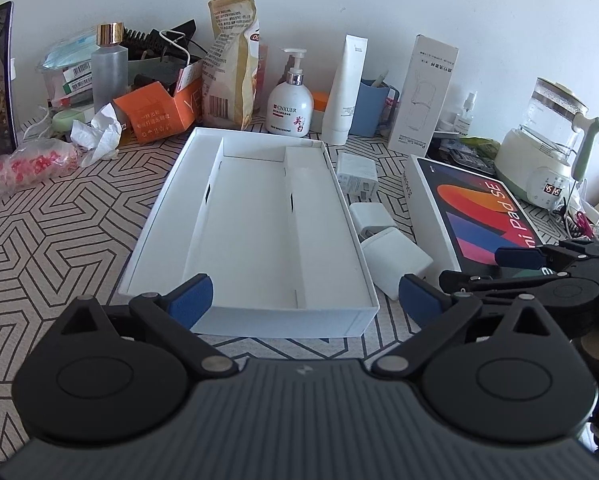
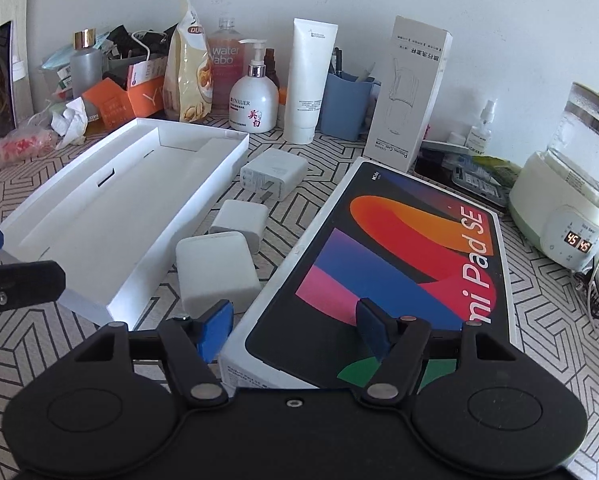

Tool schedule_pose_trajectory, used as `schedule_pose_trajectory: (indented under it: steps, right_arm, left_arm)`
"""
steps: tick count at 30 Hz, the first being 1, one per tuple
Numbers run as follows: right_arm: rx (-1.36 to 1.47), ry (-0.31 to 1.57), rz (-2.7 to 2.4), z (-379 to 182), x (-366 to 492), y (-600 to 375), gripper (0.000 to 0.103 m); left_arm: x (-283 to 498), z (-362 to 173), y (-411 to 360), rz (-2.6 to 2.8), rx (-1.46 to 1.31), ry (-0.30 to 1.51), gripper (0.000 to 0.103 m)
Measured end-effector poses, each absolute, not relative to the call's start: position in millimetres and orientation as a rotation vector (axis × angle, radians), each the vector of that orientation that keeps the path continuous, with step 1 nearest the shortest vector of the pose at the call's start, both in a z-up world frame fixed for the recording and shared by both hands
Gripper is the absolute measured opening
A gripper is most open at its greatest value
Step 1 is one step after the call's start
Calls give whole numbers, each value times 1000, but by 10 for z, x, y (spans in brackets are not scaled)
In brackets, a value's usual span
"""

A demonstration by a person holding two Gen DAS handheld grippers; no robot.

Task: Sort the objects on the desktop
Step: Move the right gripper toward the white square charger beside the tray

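Note:
An open white box tray (image 1: 351, 322) (image 2: 235, 156) with dividers lies in the middle of the patterned table. Right of it lie three white chargers: a plug adapter (image 1: 357, 178) (image 2: 275, 178), a small cube (image 1: 373, 218) (image 2: 241, 224) and a larger block (image 1: 395, 262) (image 2: 217, 270). A printed tablet box lid (image 1: 479, 212) (image 2: 411, 252) lies further right. My left gripper (image 1: 305, 296) is open and empty over the tray's near edge. My right gripper (image 2: 295, 328) is open and empty over the lid's near corner; it also shows in the left wrist view (image 1: 515, 258).
Along the wall stand an orange carton (image 1: 159, 112), a snack bag (image 1: 231, 60), a pump bottle (image 1: 289, 100), a white tube (image 1: 345, 92), a blue cup (image 1: 373, 108), a tall white box (image 1: 423, 96) and an electric kettle (image 1: 547, 144). A red-dotted bag (image 1: 27, 168) lies left.

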State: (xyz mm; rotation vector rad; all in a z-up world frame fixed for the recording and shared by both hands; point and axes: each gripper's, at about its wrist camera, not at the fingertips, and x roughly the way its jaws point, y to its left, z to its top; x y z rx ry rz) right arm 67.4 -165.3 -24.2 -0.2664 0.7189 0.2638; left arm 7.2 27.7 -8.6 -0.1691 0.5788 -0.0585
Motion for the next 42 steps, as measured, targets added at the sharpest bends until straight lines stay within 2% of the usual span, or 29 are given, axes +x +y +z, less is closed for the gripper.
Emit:
schedule_pose_trajectory:
  steps: [14,23,25,27,31,42]
  right_arm:
    - [-288,730,244,-241,692,-1841,77]
    - [-180,682,334,-98,453,-1849,77]
    - [-156,671,354,-67,399,-1851,76]
    - [-132,660,373,-35,346,-1852,68]
    - [-102,639,408,13,252,-1830,61]
    - [-177,697,450,-136,483,-1454,61]
  left_arm:
    - [57,-90,439,-39,-192,605,101]
    - [15,-96,426,-23,-171,620,101]
    - [31,-88,446,-21,-178,621,102]
    - [60,-82,443,-50,-184,622,102]
    - [74,-85,425,-57,-207,623,102]
    - [11,-83,662,-22,-130,630,102]
